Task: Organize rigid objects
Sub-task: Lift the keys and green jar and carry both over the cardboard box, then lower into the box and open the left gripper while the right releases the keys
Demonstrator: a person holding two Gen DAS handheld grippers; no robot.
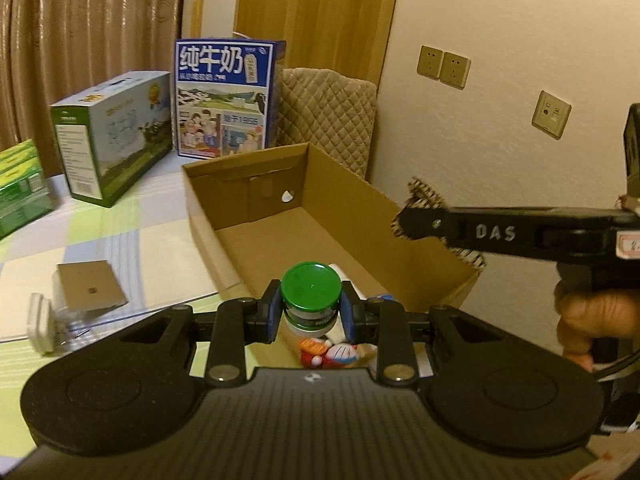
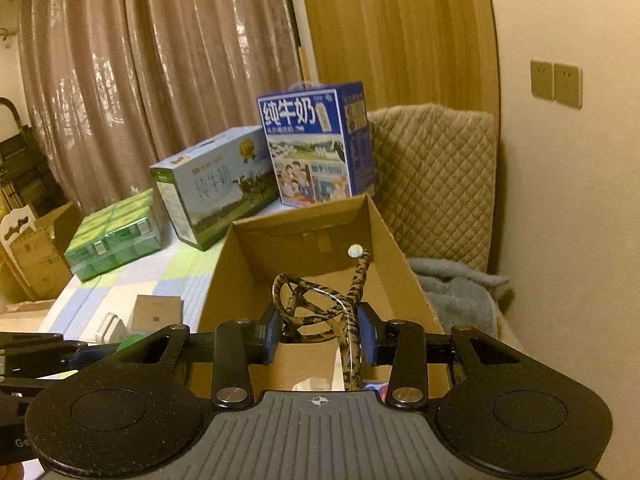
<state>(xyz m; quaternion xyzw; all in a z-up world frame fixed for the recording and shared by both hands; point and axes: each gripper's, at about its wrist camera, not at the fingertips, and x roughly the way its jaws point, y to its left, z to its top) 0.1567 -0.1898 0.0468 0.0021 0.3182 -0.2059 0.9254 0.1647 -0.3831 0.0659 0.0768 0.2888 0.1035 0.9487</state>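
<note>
- Left tongs (image 1: 311, 312) nearest the left wrist view: blue pads clamped on the neck of a green-capped bottle (image 1: 311, 294), held upright over the near end of the cardboard box (image 1: 288, 184).
- Below the bottle, partly hidden by the tongs: a colourful cartoon-printed packet (image 1: 332, 354); whether it lies in the box or on the desk I cannot tell.
- Right tongs (image 2: 318, 330) clenched on a camouflage-patterned slingshot-like frame (image 2: 308, 304); its loop and one arm jut up and forward above the open box (image 2: 384, 236).
- In the left view, the right tongs (image 1: 404, 222) enter from the right over the box's right wall, the patterned item showing at their tip; a hand (image 1: 592, 324) grips the handle.
- Box interior otherwise bare brown card, round hole in the far wall.
- Desk (image 1: 132, 240) has a pastel checked cover. On it, left of the box: a small square brown card box (image 1: 90, 286) and a white blurred object (image 1: 40, 322) at the edge.
- Farther back: blue milk carton case (image 1: 226, 98) standing upright, a green-and-white milk case (image 1: 112, 136) beside it, a green shrink-wrapped pack (image 1: 20, 184) at far left.
- Quilted chair back (image 1: 328, 120) behind the box; wall sockets (image 1: 442, 66) to the right.
</note>
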